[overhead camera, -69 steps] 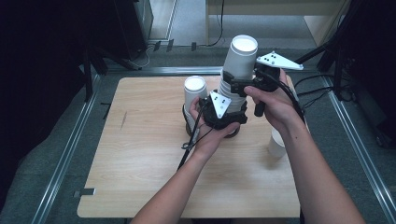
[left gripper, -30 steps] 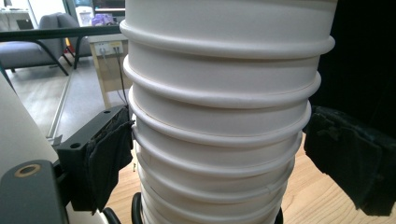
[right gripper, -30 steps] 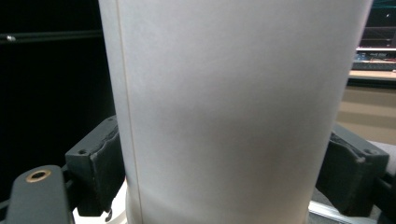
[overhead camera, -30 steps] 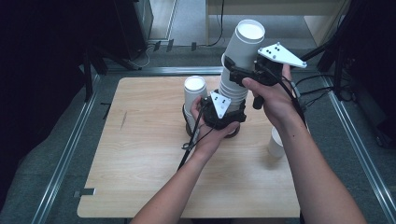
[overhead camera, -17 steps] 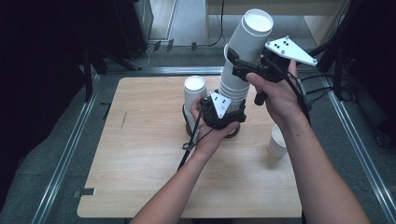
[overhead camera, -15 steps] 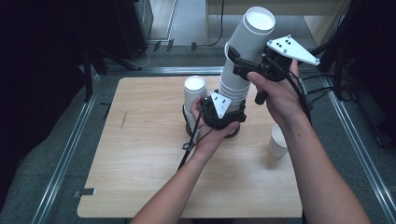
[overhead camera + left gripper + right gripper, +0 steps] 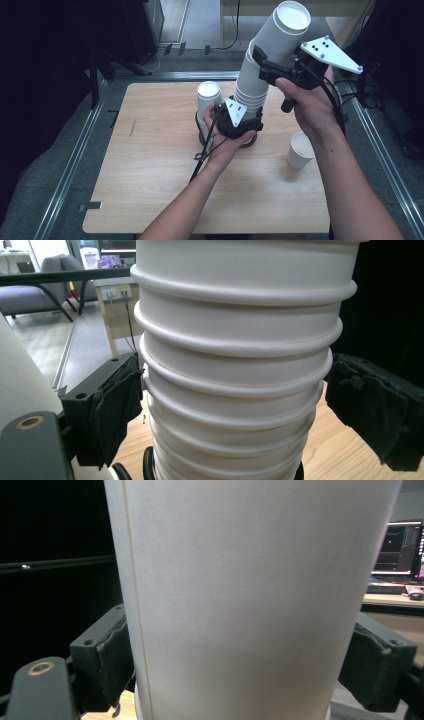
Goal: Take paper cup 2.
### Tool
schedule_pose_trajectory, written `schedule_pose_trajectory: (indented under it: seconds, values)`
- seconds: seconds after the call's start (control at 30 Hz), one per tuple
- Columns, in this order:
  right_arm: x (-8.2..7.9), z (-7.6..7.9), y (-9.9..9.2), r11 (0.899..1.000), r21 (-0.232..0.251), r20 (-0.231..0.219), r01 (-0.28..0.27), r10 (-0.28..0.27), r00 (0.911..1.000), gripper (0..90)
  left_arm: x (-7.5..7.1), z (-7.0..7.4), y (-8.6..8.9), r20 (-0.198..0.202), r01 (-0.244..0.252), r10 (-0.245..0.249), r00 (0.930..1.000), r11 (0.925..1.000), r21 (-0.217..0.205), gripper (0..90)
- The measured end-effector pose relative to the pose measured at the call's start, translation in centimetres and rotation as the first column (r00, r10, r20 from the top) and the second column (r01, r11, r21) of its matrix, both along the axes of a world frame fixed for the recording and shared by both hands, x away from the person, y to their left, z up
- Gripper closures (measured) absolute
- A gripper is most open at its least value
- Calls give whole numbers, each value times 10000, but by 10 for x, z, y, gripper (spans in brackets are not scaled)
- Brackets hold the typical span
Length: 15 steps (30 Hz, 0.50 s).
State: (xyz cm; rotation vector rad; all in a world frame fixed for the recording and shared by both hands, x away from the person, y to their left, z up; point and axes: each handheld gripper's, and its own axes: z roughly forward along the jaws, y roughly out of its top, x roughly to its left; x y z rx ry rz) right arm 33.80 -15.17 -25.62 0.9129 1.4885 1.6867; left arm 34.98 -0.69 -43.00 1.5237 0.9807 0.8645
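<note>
A tall stack of white paper cups [image 7: 249, 87] stands on the wooden table [image 7: 150, 175]. My left gripper [image 7: 248, 114] is shut on the stack's lower part; in the left gripper view its black pads [image 7: 117, 410] press the ribbed rims of the stack [image 7: 235, 365] from both sides. My right gripper [image 7: 272, 59] is shut on the top cup [image 7: 284, 30], which is raised and tilted to the right, its foot still near the stack's top. In the right gripper view that cup's smooth wall [image 7: 240, 590] sits between both pads [image 7: 107, 660].
A second white cup or short stack [image 7: 208, 96] stands just left of the left hand. A single open cup [image 7: 301, 150] stands on the table's right part. Metal rails [image 7: 70, 165] run along the table's sides, and cables trail from both grippers.
My right gripper has risen and swung to the right with the top cup, pulling it up out of the stack and tilting it. The left gripper and the stack have kept still.
</note>
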Motion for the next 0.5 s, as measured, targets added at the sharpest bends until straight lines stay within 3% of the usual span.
schedule_pose_trajectory:
  seconds: [0.5]
  values:
    - [-26, -7, -21, 9999, 150, 91, 21, -23, 10000, 139, -6, 5, 5, -13, 112, -112, 9999, 9999, 79, 93]
